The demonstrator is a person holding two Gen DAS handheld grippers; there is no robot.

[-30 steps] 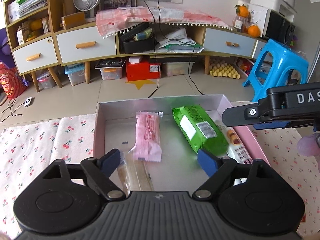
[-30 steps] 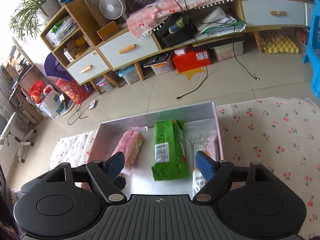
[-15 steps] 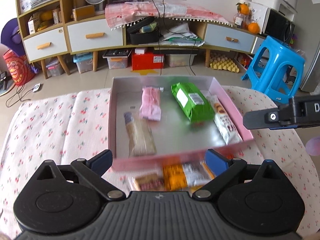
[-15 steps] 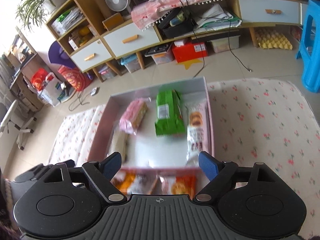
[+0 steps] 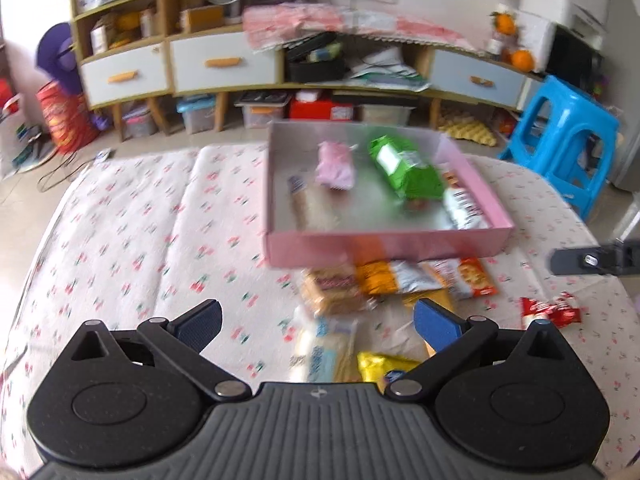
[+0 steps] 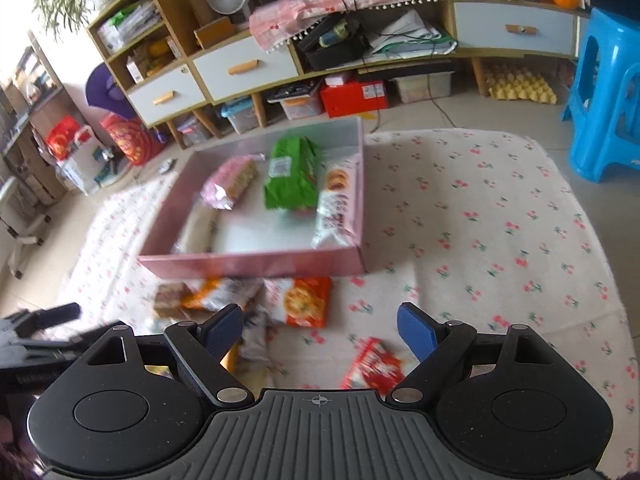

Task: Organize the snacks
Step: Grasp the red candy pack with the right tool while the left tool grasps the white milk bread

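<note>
A pink box (image 5: pixel 384 244) (image 6: pixel 256 264) on the cherry-print cloth holds a green packet (image 5: pixel 404 168) (image 6: pixel 292 172), a pink packet (image 5: pixel 334 164) (image 6: pixel 228 184), a white biscuit packet (image 5: pixel 464 208) (image 6: pixel 338 208) and a tan bar (image 5: pixel 304 204). Loose snacks lie in front of it: orange packets (image 5: pixel 384 276) (image 6: pixel 304 300), a red packet (image 5: pixel 548 310) (image 6: pixel 374 366) and a yellow one (image 5: pixel 384 366). My left gripper (image 5: pixel 316 322) is open and empty above the loose snacks. My right gripper (image 6: pixel 320 330) is open and empty, near the orange and red packets.
A blue stool (image 5: pixel 568 140) (image 6: pixel 604 92) stands on the floor at the right. A low cabinet with drawers (image 5: pixel 224 64) (image 6: pixel 244 68) and storage boxes beneath runs along the back wall. The cloth (image 5: pixel 132 248) (image 6: pixel 480 216) spreads to both sides of the box.
Both grippers have pulled back from over the box toward me. The loose snacks in front of the box have come into view. Both stay open and empty.
</note>
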